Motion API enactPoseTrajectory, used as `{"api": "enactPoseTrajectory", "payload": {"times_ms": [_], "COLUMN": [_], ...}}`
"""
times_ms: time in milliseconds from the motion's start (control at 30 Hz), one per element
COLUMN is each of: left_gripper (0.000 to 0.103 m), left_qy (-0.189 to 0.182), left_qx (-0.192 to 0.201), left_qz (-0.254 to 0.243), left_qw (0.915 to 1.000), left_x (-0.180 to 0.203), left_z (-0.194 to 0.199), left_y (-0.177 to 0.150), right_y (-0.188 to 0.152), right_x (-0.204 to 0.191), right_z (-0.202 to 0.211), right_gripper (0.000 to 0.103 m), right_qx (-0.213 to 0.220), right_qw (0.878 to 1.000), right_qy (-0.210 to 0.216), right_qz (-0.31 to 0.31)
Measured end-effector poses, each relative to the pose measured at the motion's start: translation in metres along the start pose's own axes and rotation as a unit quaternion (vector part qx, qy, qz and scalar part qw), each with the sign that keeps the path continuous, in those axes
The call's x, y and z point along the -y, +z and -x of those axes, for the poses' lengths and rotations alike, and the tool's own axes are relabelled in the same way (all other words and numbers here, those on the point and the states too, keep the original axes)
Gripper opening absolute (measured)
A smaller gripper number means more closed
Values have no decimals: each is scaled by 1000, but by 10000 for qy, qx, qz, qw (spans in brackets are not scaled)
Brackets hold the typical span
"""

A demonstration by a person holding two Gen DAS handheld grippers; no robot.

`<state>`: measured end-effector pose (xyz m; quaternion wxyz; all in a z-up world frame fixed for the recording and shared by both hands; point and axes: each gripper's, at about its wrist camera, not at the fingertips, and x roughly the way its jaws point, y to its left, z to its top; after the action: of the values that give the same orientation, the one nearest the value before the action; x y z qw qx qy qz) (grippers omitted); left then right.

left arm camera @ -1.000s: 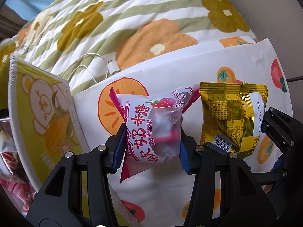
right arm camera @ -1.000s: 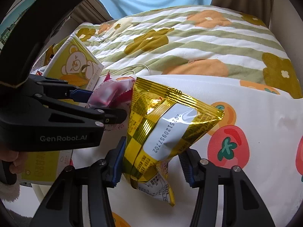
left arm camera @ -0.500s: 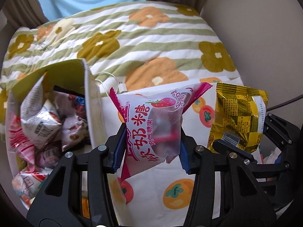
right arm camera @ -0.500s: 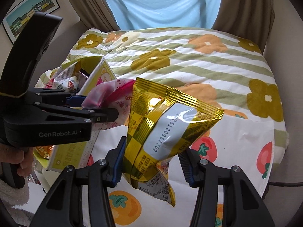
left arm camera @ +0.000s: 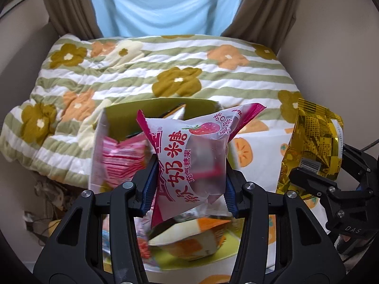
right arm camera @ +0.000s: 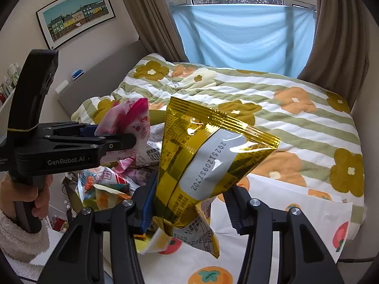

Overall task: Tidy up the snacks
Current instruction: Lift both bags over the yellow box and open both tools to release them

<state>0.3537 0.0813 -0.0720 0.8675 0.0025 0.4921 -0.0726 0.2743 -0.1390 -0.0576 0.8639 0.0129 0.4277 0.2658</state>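
Note:
My left gripper point(left arm camera: 189, 189) is shut on a pink strawberry candy packet point(left arm camera: 189, 158), held in the air over an open yellow-green snack box point(left arm camera: 151, 105) stuffed with packets. That same packet point(right arm camera: 129, 120) and the left gripper point(right arm camera: 123, 139) show at the left of the right wrist view. My right gripper point(right arm camera: 189, 203) is shut on a gold foil snack bag point(right arm camera: 208, 163), which hangs to the right of the box. The gold bag point(left arm camera: 312, 142) and right gripper point(left arm camera: 308, 177) appear at the right edge of the left wrist view.
A white sheet with orange-fruit print point(right arm camera: 296, 210) lies under both grippers on a bed with a striped flower quilt point(right arm camera: 296, 118). The snack box point(right arm camera: 104, 189) sits at the bed's left edge. A person's hand point(right arm camera: 35, 196) grips the left handle. Curtains and a window are behind.
Both grippers have risen and tilted up with their packets still held. The snack box has come under the left gripper, and the window and curtains have come into view.

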Motion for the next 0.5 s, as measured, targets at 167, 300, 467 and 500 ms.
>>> {"api": "enactPoseTrajectory", "payload": {"times_ms": [167,300,467,500], "left_gripper": [45,94,103,103], "left_qy": [-8,2,-117,-84], "left_qx": [-216,-145,45,70], "left_qz": [-88,-286,-143,-110], "left_qw": [9997,9995,9998,9999], "left_x": [-48,-66,-90,-93], "left_z": [-13,-24,-17,-15], "left_y": [-9,-14,-23,-27], "right_y": [9,13,14,14], "right_x": [-37,-56,-68,-68], "right_z": [-29,-44,-55,-57], "right_gripper": [48,48,48,48], "right_qx": [-85,-94,-85,-84], "right_qw": [9996,9990,9977,9974], "right_qy": [80,-15,-219,-254], "right_qz": [-255,-441,-629,-667]}}
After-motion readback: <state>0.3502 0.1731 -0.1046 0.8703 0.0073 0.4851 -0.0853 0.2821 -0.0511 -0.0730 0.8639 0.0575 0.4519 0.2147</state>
